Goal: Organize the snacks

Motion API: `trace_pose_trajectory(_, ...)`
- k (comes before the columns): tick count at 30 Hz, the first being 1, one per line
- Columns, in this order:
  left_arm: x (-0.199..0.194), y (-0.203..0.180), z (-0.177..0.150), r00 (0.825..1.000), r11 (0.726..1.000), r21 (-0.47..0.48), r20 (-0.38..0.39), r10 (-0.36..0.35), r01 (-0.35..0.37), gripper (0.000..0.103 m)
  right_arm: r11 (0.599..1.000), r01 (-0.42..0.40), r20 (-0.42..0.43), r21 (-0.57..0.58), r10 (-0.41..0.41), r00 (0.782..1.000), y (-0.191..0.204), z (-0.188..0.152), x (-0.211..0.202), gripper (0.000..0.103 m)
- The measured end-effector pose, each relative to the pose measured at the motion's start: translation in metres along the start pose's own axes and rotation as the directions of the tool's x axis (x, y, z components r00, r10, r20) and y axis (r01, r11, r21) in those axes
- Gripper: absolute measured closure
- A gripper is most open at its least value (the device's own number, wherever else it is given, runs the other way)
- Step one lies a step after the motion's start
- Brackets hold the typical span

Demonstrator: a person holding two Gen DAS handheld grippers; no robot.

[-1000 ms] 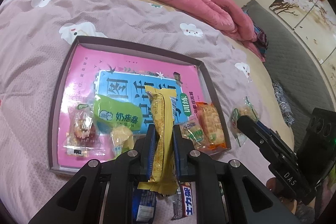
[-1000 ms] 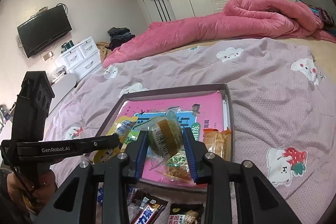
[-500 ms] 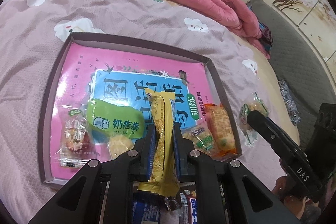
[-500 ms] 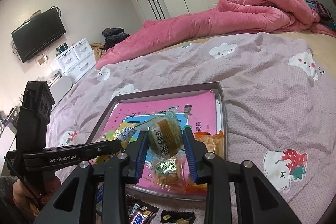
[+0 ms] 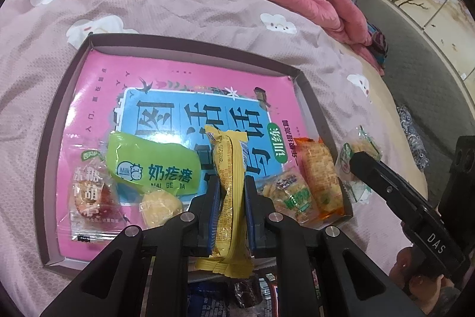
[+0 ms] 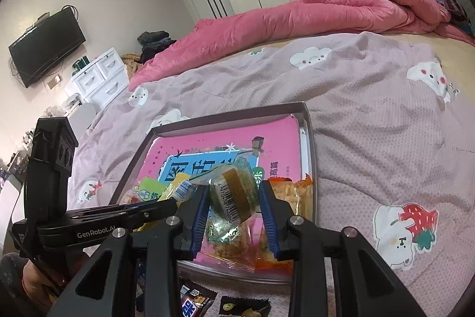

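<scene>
Left gripper (image 5: 232, 199) clamped tight on a long yellow foil snack bar (image 5: 230, 183), held upright between the blue pads, its crimped lower end hanging below the jaws. Right gripper (image 6: 234, 208) closed narrow around a round cake in a clear wrapper with a barcode label (image 6: 234, 193), pinched at both sides. Both hang over the near edge of a shallow grey-rimmed cardboard tray (image 5: 193, 48) lined with a pink and blue printed sheet, set on a mauve bedspread with cloud prints (image 6: 371, 121). Just ahead and left of the left tongs: a green milk-candy pouch (image 5: 151, 165), a clear pack with red candied fruit (image 5: 89, 192), a small pale yellow wrapped cake (image 5: 160, 205). Ahead and right: two clear-and-orange cracker packs (image 5: 320, 177) against the tray's right wall. Below the tongs, off the tray, dark wrapped chocolate bars (image 6: 194, 302) lie on the bedspread. A rolled pink quilt (image 6: 326, 11) lies far beyond.
</scene>
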State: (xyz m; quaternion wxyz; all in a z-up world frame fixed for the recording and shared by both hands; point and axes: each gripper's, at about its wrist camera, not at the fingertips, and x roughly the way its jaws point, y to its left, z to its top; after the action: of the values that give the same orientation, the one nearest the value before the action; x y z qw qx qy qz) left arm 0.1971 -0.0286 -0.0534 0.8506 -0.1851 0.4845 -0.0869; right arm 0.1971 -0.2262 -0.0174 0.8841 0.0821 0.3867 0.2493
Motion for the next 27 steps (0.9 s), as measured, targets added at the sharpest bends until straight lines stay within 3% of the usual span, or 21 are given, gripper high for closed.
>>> trace_pose_trajectory(27,0.005,0.002,-0.008,0.999,0.998,0.038,-0.005,0.043,-0.043,0.087,1.000,0.023,-0.091,0.002,-0.023,0.996,-0.001,-0.012,0.016,0.069)
